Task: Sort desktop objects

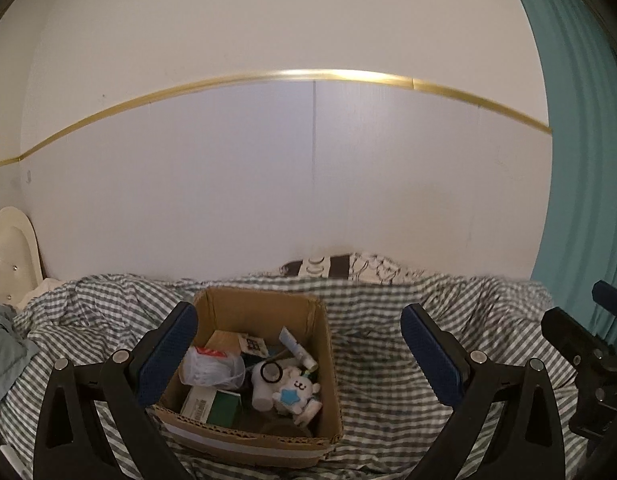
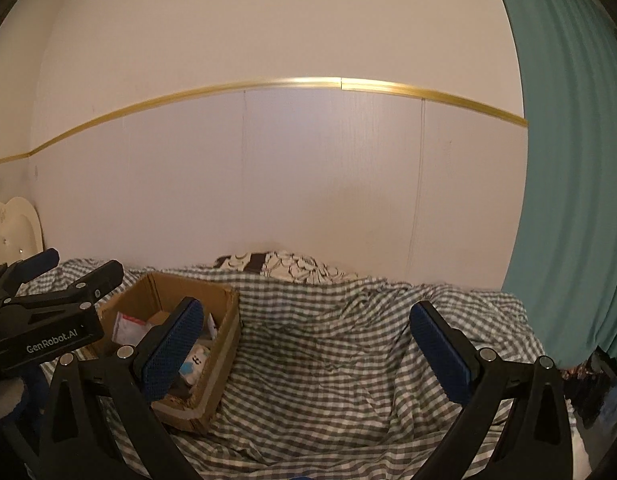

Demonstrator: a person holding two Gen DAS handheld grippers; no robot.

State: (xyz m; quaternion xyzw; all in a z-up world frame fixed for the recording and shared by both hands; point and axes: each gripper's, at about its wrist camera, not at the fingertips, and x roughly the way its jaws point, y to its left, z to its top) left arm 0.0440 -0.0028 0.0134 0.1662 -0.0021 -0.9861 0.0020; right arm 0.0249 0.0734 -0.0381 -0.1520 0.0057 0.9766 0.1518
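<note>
An open cardboard box (image 1: 326,364) sits on a grey-and-white checked bedcover. Inside lie a white plush toy with a blue star (image 1: 296,394), a crumpled plastic bag (image 1: 212,368), a green and white packet (image 1: 212,404), a white tube (image 1: 296,346) and a roll of tape (image 1: 270,372). My left gripper (image 1: 300,354) hovers over the box, open, nothing between its blue pads. My right gripper (image 2: 308,350) is open and empty over bare bedcover to the right of the box (image 2: 224,344). The left gripper's body (image 2: 48,320) shows at the left of the right wrist view.
The checked bedcover (image 2: 328,380) spreads wide to the right of the box. A patterned black-and-white pillow (image 1: 348,268) lies against the white wall. A teal curtain (image 1: 580,160) hangs at the right. A cream headboard (image 1: 8,248) stands at the far left.
</note>
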